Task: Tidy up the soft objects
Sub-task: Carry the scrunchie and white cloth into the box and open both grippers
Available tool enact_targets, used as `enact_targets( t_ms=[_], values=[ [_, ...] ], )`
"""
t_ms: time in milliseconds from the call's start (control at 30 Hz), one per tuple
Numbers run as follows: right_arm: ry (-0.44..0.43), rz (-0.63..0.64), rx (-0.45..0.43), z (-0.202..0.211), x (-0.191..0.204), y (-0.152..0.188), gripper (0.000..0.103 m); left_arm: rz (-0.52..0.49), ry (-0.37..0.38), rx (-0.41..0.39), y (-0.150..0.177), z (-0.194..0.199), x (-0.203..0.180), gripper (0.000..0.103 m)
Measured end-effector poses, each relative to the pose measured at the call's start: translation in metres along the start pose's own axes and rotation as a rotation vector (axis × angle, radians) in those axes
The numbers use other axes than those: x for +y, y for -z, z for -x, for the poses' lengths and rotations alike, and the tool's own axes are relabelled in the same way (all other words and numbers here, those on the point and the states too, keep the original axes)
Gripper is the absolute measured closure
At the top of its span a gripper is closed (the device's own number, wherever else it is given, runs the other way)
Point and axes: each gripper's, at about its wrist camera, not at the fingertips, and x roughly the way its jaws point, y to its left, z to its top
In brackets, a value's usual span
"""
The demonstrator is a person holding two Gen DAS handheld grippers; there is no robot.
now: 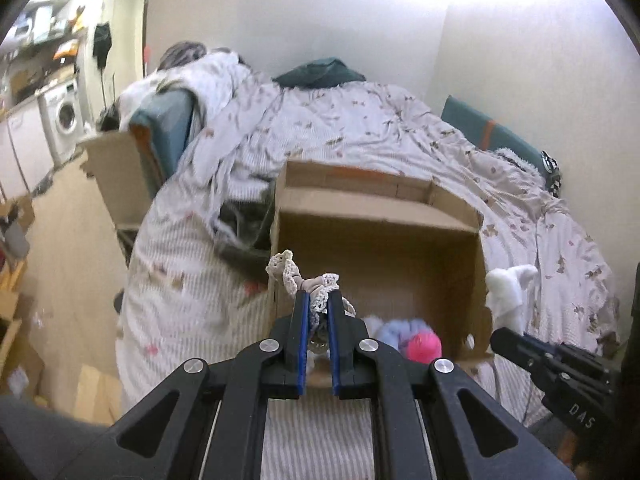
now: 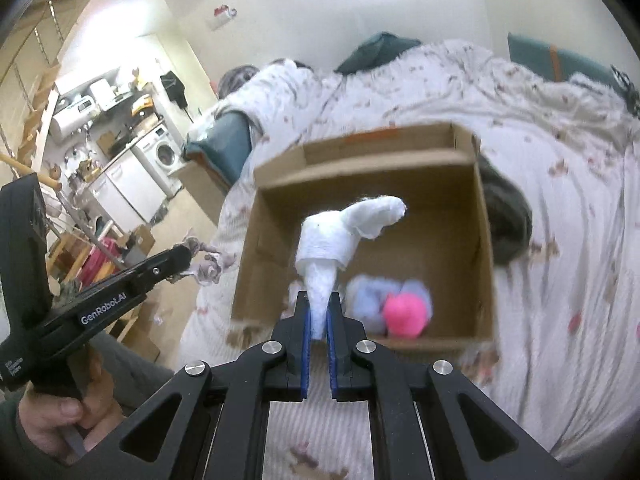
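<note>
With the left gripper (image 1: 318, 304) clamped on a lacy scrunchie (image 1: 308, 282) and the right gripper (image 2: 319, 308) pinching a white sock (image 2: 340, 236) above the cardboard box (image 2: 486, 264) on the bed (image 2: 560, 200), either of the 2 dangling pieces could snag a wall and drop outside.

white walls (image 1: 360, 20) fill the top of the frame. a bed (image 1: 360, 132) with a patterned cover sits centre. washing machine (image 1: 64, 118) and pale floor (image 1: 68, 220) at left.
</note>
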Motion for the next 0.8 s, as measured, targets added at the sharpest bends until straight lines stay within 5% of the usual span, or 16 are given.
enact_targets(
  t_ms=[333,800],
  values=[
    [0.032,-0.007,-0.064,-0.036,-0.034,-0.033,0.094,-0.064,-0.034,-0.031,-0.041,-0.045,-0.017,0.095],
    [0.137,-0.033,0.012,-0.073,-0.056,-0.015,0.094,-0.090,-0.035,0.107,0.010,-0.110,-0.019,0.095]
  ],
)
